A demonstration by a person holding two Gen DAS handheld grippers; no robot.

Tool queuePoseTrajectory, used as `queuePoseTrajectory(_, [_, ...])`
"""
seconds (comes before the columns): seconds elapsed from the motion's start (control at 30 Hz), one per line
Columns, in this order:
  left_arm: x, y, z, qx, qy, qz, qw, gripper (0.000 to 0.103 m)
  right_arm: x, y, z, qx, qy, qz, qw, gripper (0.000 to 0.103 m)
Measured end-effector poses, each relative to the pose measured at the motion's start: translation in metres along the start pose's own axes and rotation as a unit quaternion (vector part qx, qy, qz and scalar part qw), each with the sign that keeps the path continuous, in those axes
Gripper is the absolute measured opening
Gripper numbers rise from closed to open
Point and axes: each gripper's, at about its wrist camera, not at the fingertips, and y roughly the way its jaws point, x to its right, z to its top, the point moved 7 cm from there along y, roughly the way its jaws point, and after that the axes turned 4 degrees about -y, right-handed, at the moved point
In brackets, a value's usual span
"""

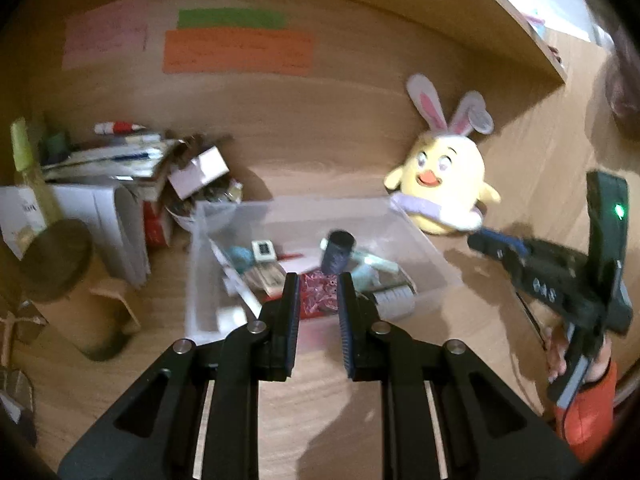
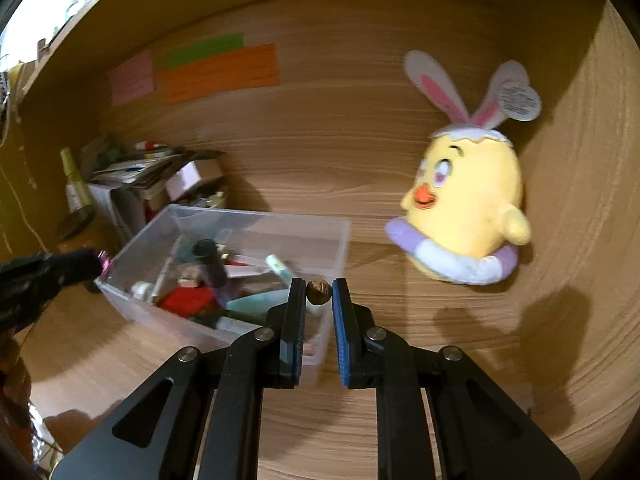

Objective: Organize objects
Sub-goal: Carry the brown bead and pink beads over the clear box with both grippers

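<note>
A clear plastic bin (image 1: 424, 240) holding several small items sits on the wooden desk; it also shows in the right wrist view (image 2: 340, 240). My right gripper (image 2: 319, 292) is shut on a small brown walnut (image 2: 319, 291) and holds it above the bin's near right corner. My left gripper (image 1: 318, 286) is open and empty, just in front of the bin's near wall. The right gripper (image 1: 486, 240) shows at the right of the left wrist view. A dark cylinder (image 1: 338, 256) stands inside the bin.
A yellow chick plush with bunny ears (image 2: 468, 208) leans at the back right, also in the left wrist view (image 1: 444, 176). Stacked papers and boxes (image 1: 132, 168) and a cardboard tube (image 1: 68, 276) crowd the left. Coloured notes (image 1: 236, 50) are on the back wall.
</note>
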Motion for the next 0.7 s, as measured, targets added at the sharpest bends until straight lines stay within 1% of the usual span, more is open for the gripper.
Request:
queuePoseTrajectory(0.13, [-0.01, 0.012, 0.006, -0.001, 0.001, 0.012, 0.9999, 0.018, -0.016, 0.013, -0.001, -0.009, -0.004, 0.021, 1.0, 0.012])
queuePoseTrajectory(0.3, [-0.018, 0.043, -0.002, -0.036, -0.006, 0.016, 0.9992, 0.018, -0.034, 0.039, -0.003, -0.028, -0.017, 0.027, 0.999, 0.012])
queuePoseTrajectory(0.4, [-0.018, 0.052, -0.007, -0.052, -0.011, 0.008, 0.9986, 0.018, -0.039, 0.053, -0.006, -0.04, -0.023, 0.026, 0.999, 0.012])
queuePoseTrajectory(0.53, [-0.016, 0.06, -0.012, -0.071, -0.013, -0.008, 0.9973, 0.018, -0.043, 0.06, -0.009, -0.043, -0.037, 0.015, 0.998, 0.012])
queuePoseTrajectory(0.57, [-0.016, 0.06, -0.013, -0.074, -0.013, -0.01, 0.9971, 0.018, -0.045, 0.061, -0.01, -0.045, -0.04, 0.016, 0.998, 0.014])
queuePoseTrajectory(0.63, [-0.016, 0.061, -0.014, -0.075, -0.014, -0.012, 0.997, 0.018, -0.046, 0.062, -0.011, -0.047, -0.046, 0.016, 0.998, 0.022])
queuePoseTrajectory(0.67, [-0.015, 0.061, -0.014, -0.075, -0.013, -0.012, 0.997, 0.018, -0.047, 0.061, -0.011, -0.045, -0.049, 0.014, 0.998, 0.029])
queuePoseTrajectory(0.7, [-0.015, 0.061, -0.014, -0.076, -0.012, -0.012, 0.997, 0.018, -0.047, 0.06, -0.011, -0.041, -0.05, 0.01, 0.998, 0.032])
